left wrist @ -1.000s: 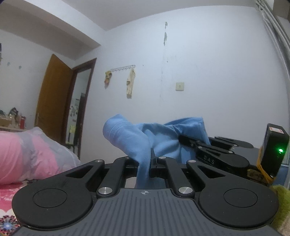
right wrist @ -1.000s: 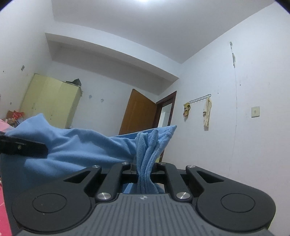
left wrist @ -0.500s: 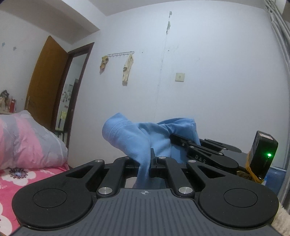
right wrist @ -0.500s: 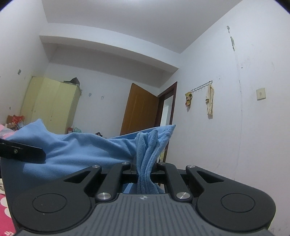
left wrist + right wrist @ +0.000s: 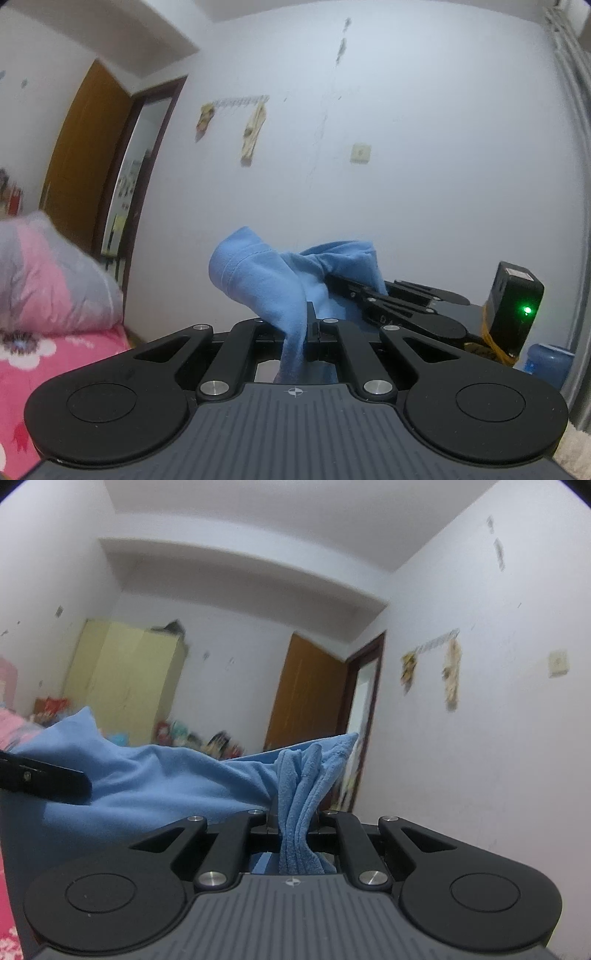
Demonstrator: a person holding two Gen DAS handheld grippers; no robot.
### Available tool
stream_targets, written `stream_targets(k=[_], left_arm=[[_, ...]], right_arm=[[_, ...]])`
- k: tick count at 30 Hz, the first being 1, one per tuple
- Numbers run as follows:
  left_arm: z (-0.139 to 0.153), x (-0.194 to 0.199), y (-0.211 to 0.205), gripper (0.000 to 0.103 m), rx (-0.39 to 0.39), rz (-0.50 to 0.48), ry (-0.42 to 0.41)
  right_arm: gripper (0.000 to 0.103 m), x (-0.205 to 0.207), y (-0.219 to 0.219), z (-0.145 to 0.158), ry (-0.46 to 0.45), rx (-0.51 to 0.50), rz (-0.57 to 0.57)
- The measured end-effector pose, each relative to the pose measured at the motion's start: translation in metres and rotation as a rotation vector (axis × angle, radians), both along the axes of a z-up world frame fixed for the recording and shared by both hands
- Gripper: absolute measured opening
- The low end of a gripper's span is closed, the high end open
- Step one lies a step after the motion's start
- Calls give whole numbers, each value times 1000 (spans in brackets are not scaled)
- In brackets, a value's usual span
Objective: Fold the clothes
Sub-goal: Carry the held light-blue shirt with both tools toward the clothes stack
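The left gripper is clamping a fold of the blue garment between its jaws at lower centre of the left wrist view; the cloth is bunching upward above the jaws. The right gripper is likewise pinching a gathered, pleated edge of the same blue garment, which is stretching away to the left of its frame. The lower part of the garment is hiding behind both gripper bodies, so its full shape cannot be determined.

In the left wrist view the right gripper is showing at centre right, partly buried in cloth, with a black module carrying a green light behind it. In the right wrist view only one dark finger of the left gripper is entering from the left edge.

A pink floral bedcover and a pink-grey pillow are occupying the lower left, blurred. A white wall, a brown door, a hook rail with hanging items and a yellow wardrobe are standing around. Clutter beside the wardrobe is too blurred to identify.
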State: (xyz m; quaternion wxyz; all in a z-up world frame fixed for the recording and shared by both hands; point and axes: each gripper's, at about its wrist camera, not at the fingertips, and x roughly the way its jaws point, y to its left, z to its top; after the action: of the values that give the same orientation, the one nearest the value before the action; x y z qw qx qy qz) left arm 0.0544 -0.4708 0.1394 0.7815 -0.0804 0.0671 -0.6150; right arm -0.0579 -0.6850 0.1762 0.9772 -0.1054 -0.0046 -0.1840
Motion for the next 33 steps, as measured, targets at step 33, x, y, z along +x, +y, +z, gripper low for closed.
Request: stream_targets(k=[33], left_arm=[[-127,189,-26,24,196,202,464]], right_arm=[[27,212,-59,-108,555,267,117]])
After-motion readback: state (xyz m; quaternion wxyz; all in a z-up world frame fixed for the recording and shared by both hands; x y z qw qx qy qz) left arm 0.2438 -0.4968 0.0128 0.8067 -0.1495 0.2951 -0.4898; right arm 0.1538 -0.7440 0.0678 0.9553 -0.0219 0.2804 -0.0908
